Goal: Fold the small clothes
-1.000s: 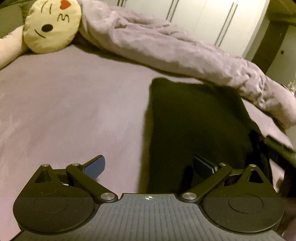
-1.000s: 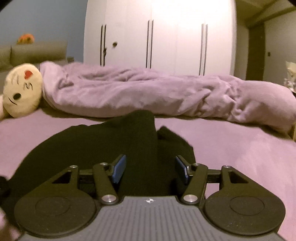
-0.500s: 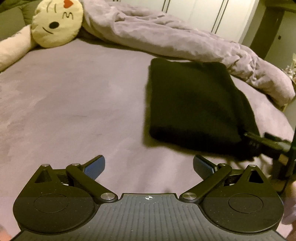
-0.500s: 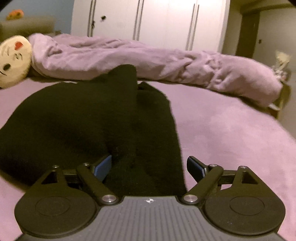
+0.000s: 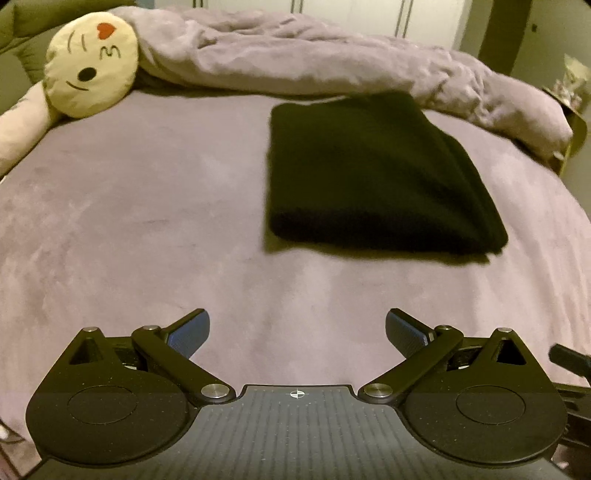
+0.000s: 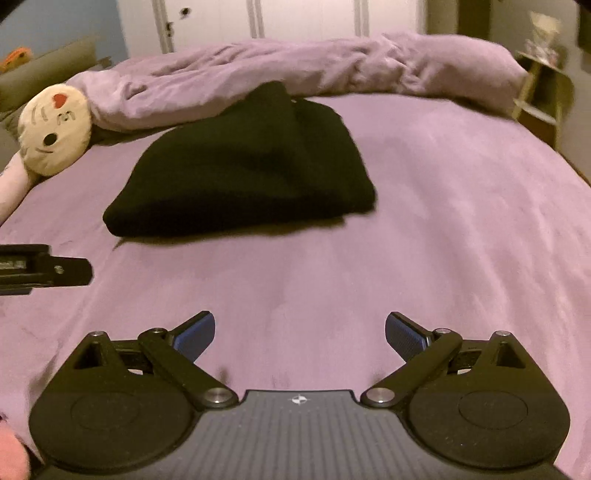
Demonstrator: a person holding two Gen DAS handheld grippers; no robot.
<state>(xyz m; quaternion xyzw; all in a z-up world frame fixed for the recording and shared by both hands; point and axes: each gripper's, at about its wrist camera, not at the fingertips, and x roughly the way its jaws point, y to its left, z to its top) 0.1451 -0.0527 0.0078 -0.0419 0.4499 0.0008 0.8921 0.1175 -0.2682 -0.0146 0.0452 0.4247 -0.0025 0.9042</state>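
Observation:
A black garment (image 5: 373, 177) lies folded into a thick rectangle on the purple bed sheet (image 5: 147, 221), well ahead of both grippers. In the right wrist view the same garment (image 6: 251, 170) sits up and left of centre. My left gripper (image 5: 297, 332) is open over bare sheet, nothing between its blue pads. My right gripper (image 6: 299, 332) has its jaws opening to their widest, with only sheet between them. The left gripper's body shows at the left edge of the right wrist view (image 6: 44, 269).
A crumpled lilac duvet (image 5: 332, 55) runs along the far side of the bed. A cream cat-face plush pillow (image 5: 92, 68) lies at the far left. White wardrobe doors (image 6: 303, 18) stand behind, and a small shelf (image 6: 543, 88) is beside the bed at right.
The right gripper let go of the black garment, opened wide and drew back from it. The left gripper also pulled back, so the garment now lies farther ahead.

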